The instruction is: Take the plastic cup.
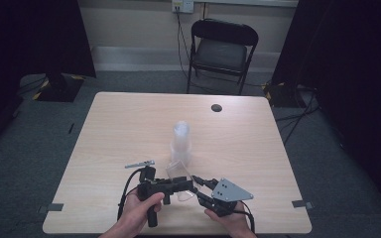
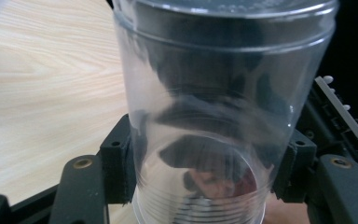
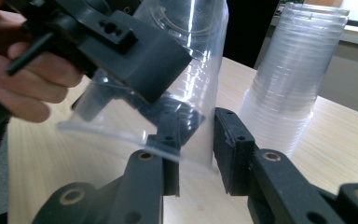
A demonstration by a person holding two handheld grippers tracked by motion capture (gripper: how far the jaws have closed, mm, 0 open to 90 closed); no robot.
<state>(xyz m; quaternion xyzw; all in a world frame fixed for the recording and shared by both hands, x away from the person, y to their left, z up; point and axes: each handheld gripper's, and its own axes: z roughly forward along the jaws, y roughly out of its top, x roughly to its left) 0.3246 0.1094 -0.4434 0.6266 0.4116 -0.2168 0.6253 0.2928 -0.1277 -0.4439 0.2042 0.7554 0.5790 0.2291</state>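
Clear cup (image 2: 205, 121) pinched across its body by left gripper (image 1: 181, 184), just in front of cup stack (image 1: 181, 144), near table (image 1: 129, 124) edge; right gripper (image 3: 196, 149) w/ jaws straddling cup rim, grip unclear; metal clip (image 1: 140, 163) left of stack

This looks like a lab or test room set up for recording, not a home or a shop. A bare wooden desk (image 1: 129, 124) stands alone on grey carpet (image 1: 25, 148), with tape marks on the floor near its near corners. Black curtains (image 1: 30, 34) hang at both sides beyond the desk's far corners (the kind that screen off a recording bay). A black folding chair (image 1: 222, 52) stands past the far edge, under a wall socket (image 1: 182, 6) with cables running down the plain wall.
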